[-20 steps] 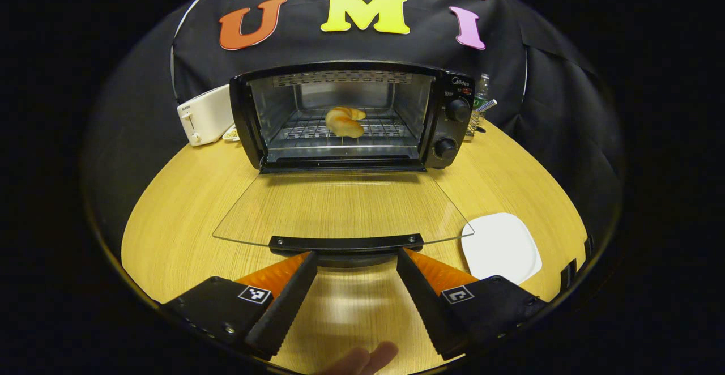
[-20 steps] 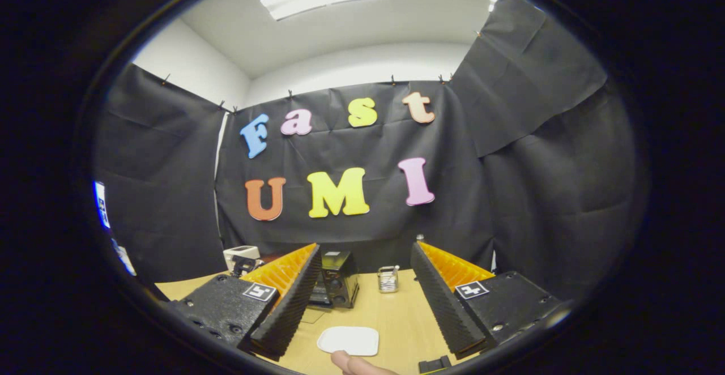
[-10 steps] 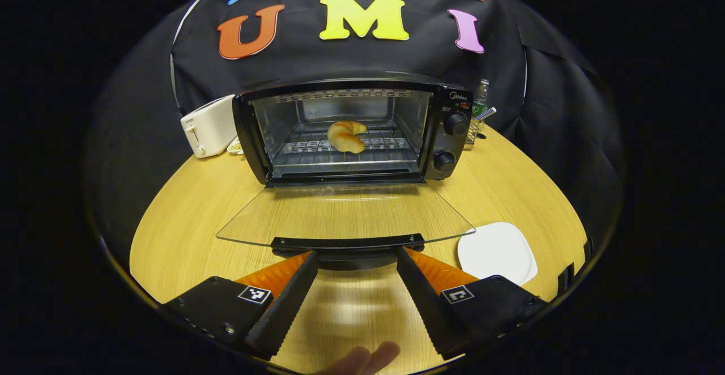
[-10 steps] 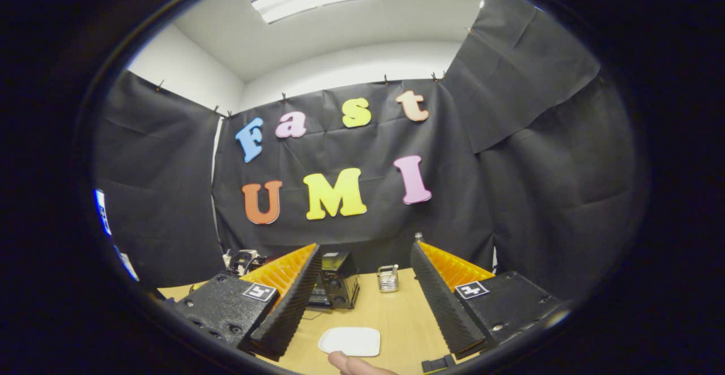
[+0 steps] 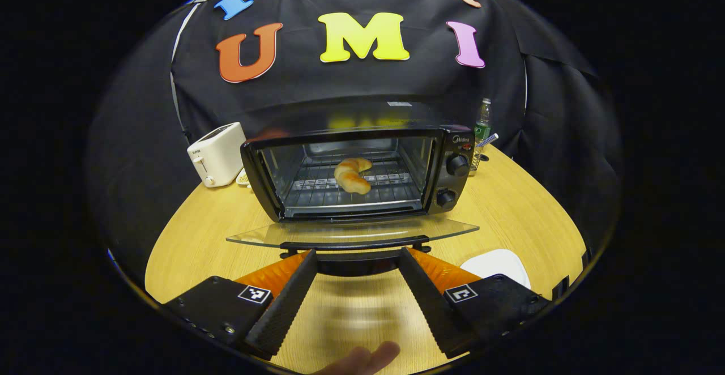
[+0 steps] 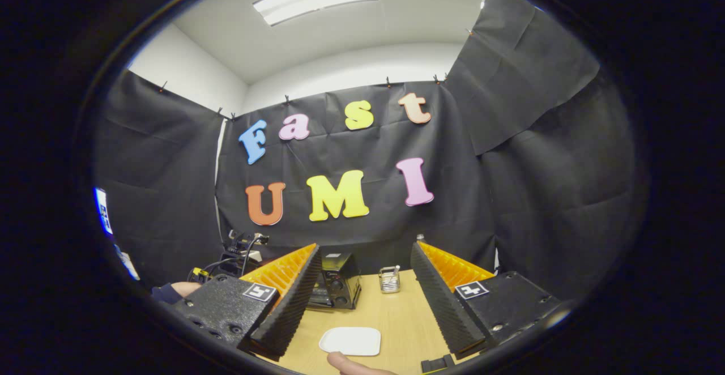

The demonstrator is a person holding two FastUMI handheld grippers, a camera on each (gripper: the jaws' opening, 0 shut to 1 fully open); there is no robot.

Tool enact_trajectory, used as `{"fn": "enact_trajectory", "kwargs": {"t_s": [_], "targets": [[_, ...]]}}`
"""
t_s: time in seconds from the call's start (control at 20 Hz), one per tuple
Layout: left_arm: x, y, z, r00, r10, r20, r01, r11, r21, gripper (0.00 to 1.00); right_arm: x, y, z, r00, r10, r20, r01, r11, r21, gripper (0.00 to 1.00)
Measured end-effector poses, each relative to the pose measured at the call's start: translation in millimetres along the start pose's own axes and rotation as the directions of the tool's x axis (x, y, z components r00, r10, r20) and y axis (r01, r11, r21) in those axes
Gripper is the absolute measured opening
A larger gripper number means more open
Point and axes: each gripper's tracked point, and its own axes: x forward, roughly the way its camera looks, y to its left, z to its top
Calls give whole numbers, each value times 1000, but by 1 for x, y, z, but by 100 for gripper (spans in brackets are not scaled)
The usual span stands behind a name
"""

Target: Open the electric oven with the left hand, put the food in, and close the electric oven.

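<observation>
In the left gripper view we find the oven (image 5: 362,174) standing on the wooden tabletop (image 5: 510,205), its glass door (image 5: 351,232) hinged down to a near-level position. A croissant (image 5: 352,174) lies on the wire rack inside the oven. The left tool (image 5: 355,259) sits directly under the door's dark handle (image 5: 355,245), fingers spread wide on either side of it; we cannot tell whether they touch the handle or the glass, and they grasp nothing. Fingertips of the holding hand (image 5: 362,359) show at the bottom edge.

To the oven's left stands a white toaster (image 5: 216,154). At its right rear we note a bottle (image 5: 482,126). A white plate (image 5: 498,264) lies bare on the tabletop, near the right side of the door and partly behind the left tool's finger.

In the right gripper view the right tool (image 6: 365,256) is held well back from the oven (image 6: 335,287) and tilted up toward the booth wall, fingers apart and carrying nothing. Between them we see the plate (image 6: 350,341), a small wire holder (image 6: 388,280) and, at far left, a sleeve and hand (image 6: 175,291).
</observation>
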Motion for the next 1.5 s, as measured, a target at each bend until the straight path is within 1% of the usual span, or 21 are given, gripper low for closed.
{"fn": "enact_trajectory", "kwargs": {"t_s": [0.2, 0.3, 0.35, 0.4, 0.45, 0.5, 0.55, 0.65, 0.7, 0.85, 0.95, 1.15, 1.25, 1.35, 1.45, 1.5], "targets": [[2, 3, 23, 998, 2, 59, -2, 1000, -5, 96, -1, -5, -4, 1000, -8, -14, 8, 1000, 4, 96], [7, 6, 46, 988, 8, 153, -8, 1000, -6, 96, 2, -5, -7, 1000, -13, -22, 13, 1000, 7, 96], [11, 10, 57, 980, 20, 196, -19, 1000, -11, 96, 3, -6, -8, 999, -17, -27, 17, 1000, 6, 96], [11, 23, 58, 975, 57, 214, -54, 998, -18, 96, 3, -8, -7, 999, -20, -29, 20, 1000, 5, 96], [15, 32, 61, 968, 108, 225, -105, 994, -26, 96, 2, -7, -9, 999, -21, -31, 21, 1000, 2, 96], [13, 39, 62, 964, 127, 232, -121, 992, -40, 96, 3, -7, -8, 999, -21, -30, 21, 1000, -1, 96], [6, 40, 63, 961, 124, 248, -112, 992, -64, 96, 4, -6, -8, 999, -20, -27, 20, 1000, -2, 96], [-15, 34, 70, 953, 96, 288, -71, 993, -98, 96, 4, -2, -14, 999, -6, -47, 6, 1000, 8, 96], [-27, 32, 73, 947, 89, 309, -60, 993, -101, 95, 4, 0, -16, 998, 0, -58, 1, 1000, 11, 96], [-68, 33, 80, 925, 72, 372, -46, 996, -79, 95, 7, 2, -20, 997, -6, -79, 6, 1000, 6, 96], [-92, 31, 82, 916, 61, 397, -37, 997, -66, 95, 7, 5, -20, 996, -13, -83, 12, 1000, -3, 96], [-132, 39, 80, 901, 83, 426, -53, 995, -80, 95, 5, 13, -18, 996, -23, -91, 22, 1000, -12, 96], [-158, 41, 81, 881, 94, 464, -61, 994, -87, 95, 3, 18, -19, 994, -29, -103, 27, 999, -23, 96], [-187, 41, 73, 871, 116, 478, -80, 992, -95, 95, 0, 23, -17, 994, -41, -105, 38, 999, -35, 96], [-218, 29, 67, 858, 90, 506, -60, 995, -75, 94, -4, 30, -16, 993, -52, -110, 48, 998, -45, 96], [-234, 23, 65, 848, 76, 524, -48, 997, -68, 90, -4, 33, -15, 992, -56, -109, 52, 998, -44, 96]]}}
